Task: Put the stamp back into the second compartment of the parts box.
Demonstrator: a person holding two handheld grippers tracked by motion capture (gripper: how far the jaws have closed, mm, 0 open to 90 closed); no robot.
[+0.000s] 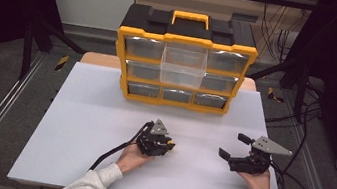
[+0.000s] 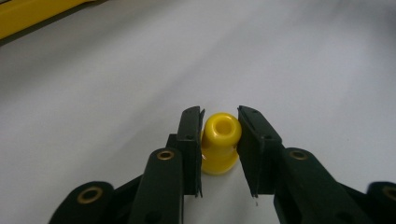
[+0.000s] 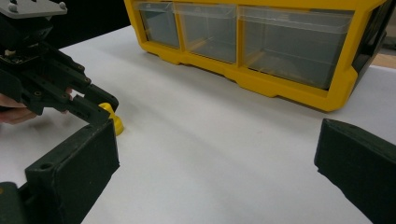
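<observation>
Jaws of the left gripper (image 2: pixel 219 140) stand either side of a small yellow peg (image 2: pixel 220 142) on the white table (image 1: pixel 102 115), narrowly apart and pressing or nearly pressing its sides, though whether they truly clamp it I cannot tell. Right gripper (image 1: pixel 237 147) hovers well to the peg's right with its jaws wide apart and nothing between them. Beyond both grippers stands a yellow drawer organizer (image 1: pixel 182 71), its top middle drawer (image 1: pixel 183 66) pulled out.

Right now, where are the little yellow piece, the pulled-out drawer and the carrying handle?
yellow piece (image 2: pixel 221 140): left gripper view, its body.
pulled-out drawer (image 1: pixel 183 66): high view, its clear front.
carrying handle (image 1: pixel 191 17): high view, its top bar.
</observation>
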